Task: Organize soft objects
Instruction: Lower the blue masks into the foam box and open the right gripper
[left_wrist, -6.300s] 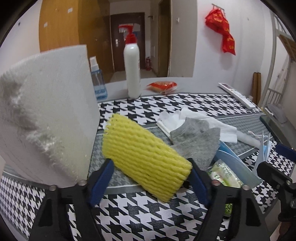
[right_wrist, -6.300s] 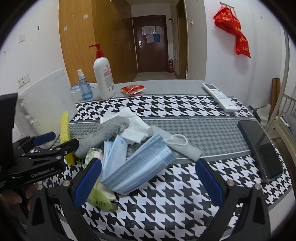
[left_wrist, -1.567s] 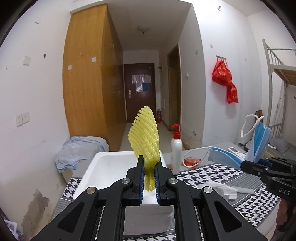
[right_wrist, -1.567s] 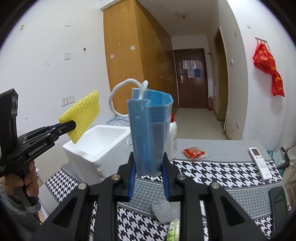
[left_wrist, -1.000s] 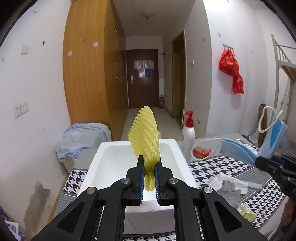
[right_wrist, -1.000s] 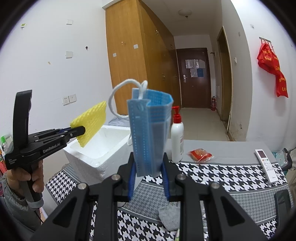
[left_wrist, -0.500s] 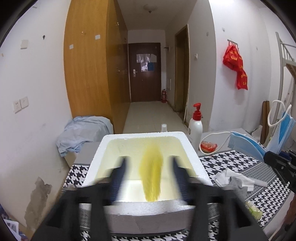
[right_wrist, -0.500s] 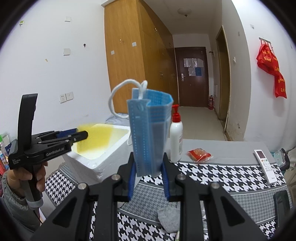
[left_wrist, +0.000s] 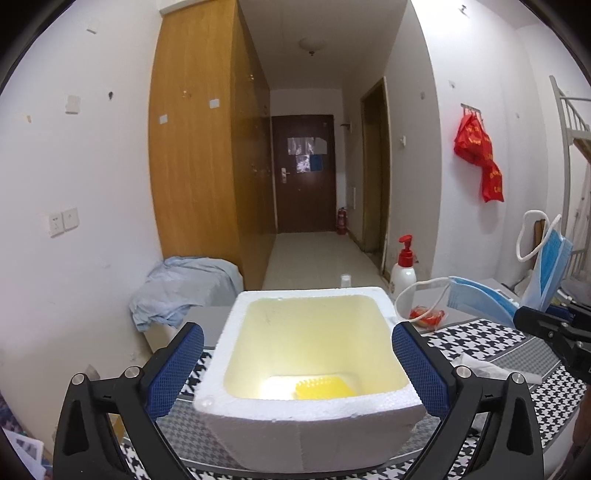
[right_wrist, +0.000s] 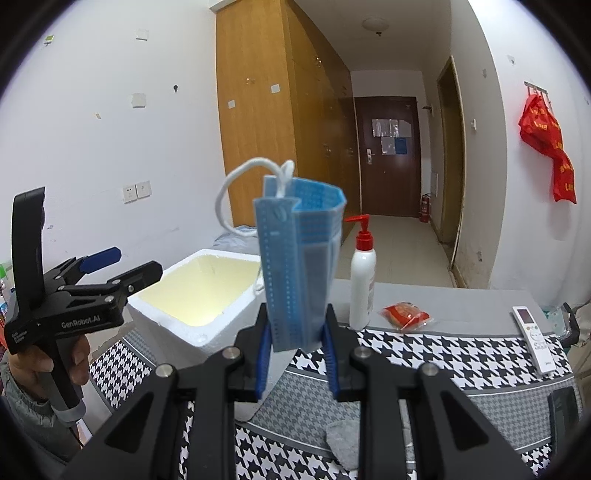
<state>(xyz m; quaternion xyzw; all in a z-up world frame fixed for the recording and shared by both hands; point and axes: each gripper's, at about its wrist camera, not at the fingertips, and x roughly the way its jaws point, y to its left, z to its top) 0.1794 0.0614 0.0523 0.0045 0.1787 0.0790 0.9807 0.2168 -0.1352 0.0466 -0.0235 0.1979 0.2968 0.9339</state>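
Observation:
A white foam box (left_wrist: 386, 314) stands on the table's left end; it also shows in the right wrist view (right_wrist: 207, 332). The yellow foam net (left_wrist: 321, 389) lies on the box's floor. My left gripper (left_wrist: 297, 369) is open and empty, held above the box's near wall; it also shows in the right wrist view (right_wrist: 122, 266). My right gripper (right_wrist: 297, 360) is shut on a stack of blue face masks (right_wrist: 299, 266) and holds it upright in the air, right of the box. The masks also show in the left wrist view (left_wrist: 550, 273).
A white pump bottle (right_wrist: 362, 273), a red packet (right_wrist: 404, 312) and a white remote (right_wrist: 535, 339) lie at the table's back. A grey cloth (right_wrist: 343, 443) and white tissue (left_wrist: 484, 369) lie on the houndstooth tablecloth (right_wrist: 443, 354). A dark phone (right_wrist: 563, 417) lies at the right edge.
My left gripper has opened and let go of the yellow foam net, which has dropped into the foam box. My right gripper holds the masks in about the same place.

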